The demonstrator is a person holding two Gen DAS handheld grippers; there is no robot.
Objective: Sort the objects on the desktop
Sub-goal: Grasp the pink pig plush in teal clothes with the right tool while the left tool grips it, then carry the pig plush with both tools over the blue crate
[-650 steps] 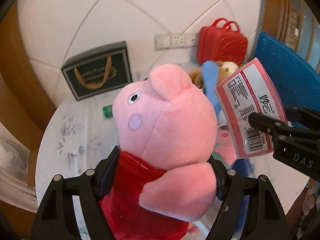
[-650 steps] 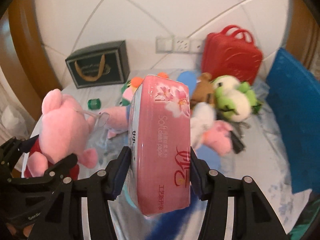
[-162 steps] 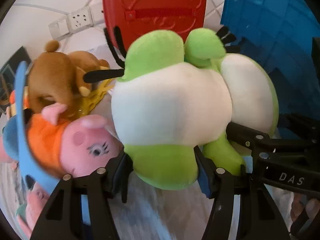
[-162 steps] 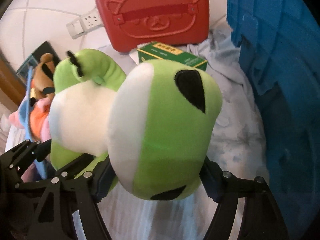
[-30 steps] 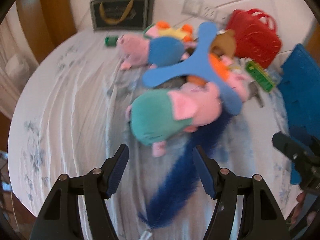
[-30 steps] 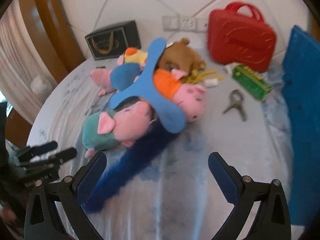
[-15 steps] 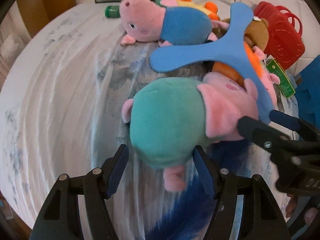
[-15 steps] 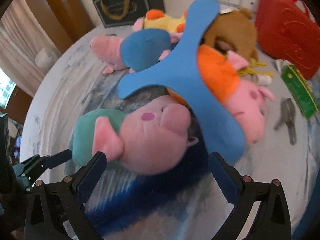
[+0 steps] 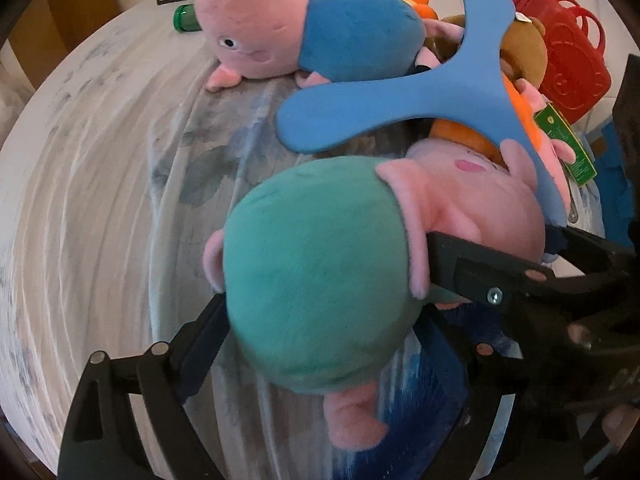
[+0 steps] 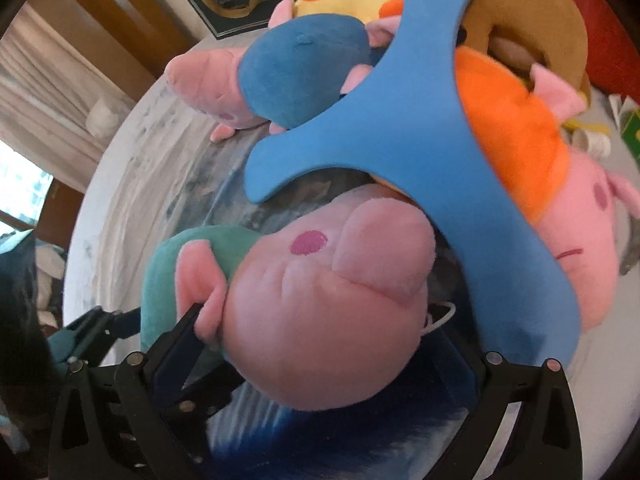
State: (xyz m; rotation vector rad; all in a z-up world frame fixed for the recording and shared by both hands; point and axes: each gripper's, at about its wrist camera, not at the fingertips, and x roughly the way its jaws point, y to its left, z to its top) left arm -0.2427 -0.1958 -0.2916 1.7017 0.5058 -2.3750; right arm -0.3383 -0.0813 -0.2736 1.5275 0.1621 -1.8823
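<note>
Left wrist view: left gripper [image 9: 320, 344] jaws opening wide, straddling teal body of pink pig plush in teal shirt [image 9: 320, 280]; pads not yet pressing. Plush lies on pale floral tablecloth [image 9: 100, 200], just below blue three-armed foam boomerang [image 9: 420, 96].

Right gripper [image 10: 316, 356] jaws wide around plush's pink head, no squeeze evident.

Advice: seat both grippers deeper, close on body and head together, lift straight up, clear of boomerang arm overhanging head; avoid pinching dark blue fuzzy strip [image 10: 280, 432] beneath plush.
</note>
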